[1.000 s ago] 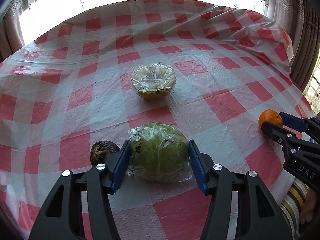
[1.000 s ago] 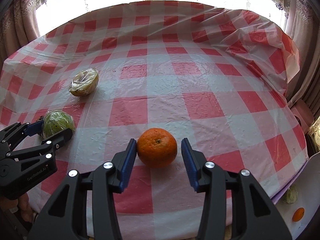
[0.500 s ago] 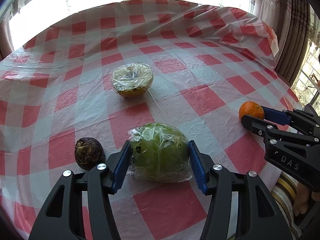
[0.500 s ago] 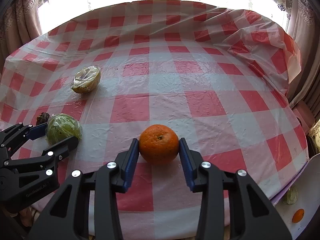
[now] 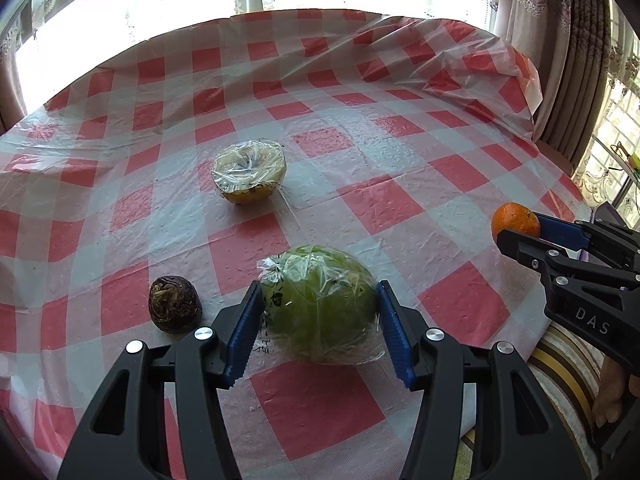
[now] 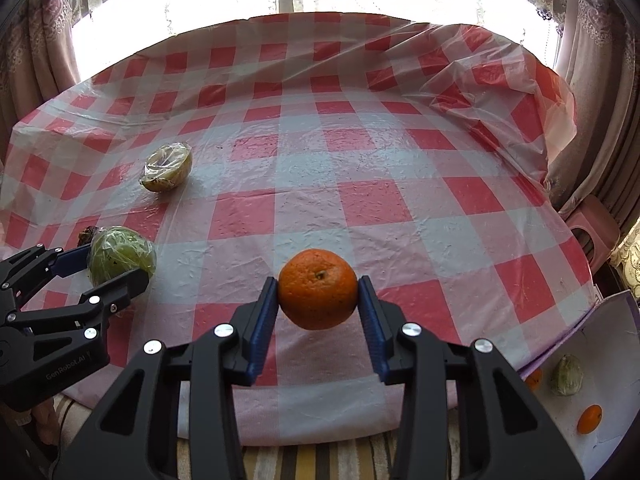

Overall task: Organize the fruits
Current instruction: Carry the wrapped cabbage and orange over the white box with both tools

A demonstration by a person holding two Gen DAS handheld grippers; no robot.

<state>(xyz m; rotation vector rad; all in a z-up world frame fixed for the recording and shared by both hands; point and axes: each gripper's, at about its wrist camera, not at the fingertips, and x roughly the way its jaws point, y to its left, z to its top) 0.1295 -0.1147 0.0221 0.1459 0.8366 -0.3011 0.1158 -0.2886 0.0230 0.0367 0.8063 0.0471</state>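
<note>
Left wrist view, read from its left edge across. Landmark: the wrapped green fruit point(image 5: 320, 304), a round green fruit in clear film. A dark, wrinkled small fruit point(image 5: 173, 309) sits on the red-and-white checked tablecloth point(image 5: 384, 208) just left of the green fruit, apart from it. The left gripper point(image 5: 318, 332) clamps the green fruit: both blue pads point(image 5: 244, 332) press into the film on either side. Beyond the green fruit, well apart, a cut yellow fruit half point(image 5: 250, 171) rests wrapped in film, cut face up. Far right of the green fruit, the right gripper point(image 5: 520, 232) clamps an orange point(image 5: 514, 220). Below that gripper, a striped sleeve point(image 5: 560, 372) shows at the table edge.

Right wrist view, same order. The left gripper point(image 6: 108, 264) enters at the left edge with the green fruit point(image 6: 120, 254) between its fingers; the yellow half point(image 6: 167, 167) lies beyond it. Right of the green fruit, mid-frame, the right gripper point(image 6: 318, 304) has just closed on the orange point(image 6: 318, 288); both pads touch its sides, and the fruit appears clear of the cloth. Far right of the green fruit, off the table, a white tray point(image 6: 616, 344) holds 1 pale green fruit point(image 6: 566, 375) and 2 small oranges point(image 6: 589, 419).
</note>
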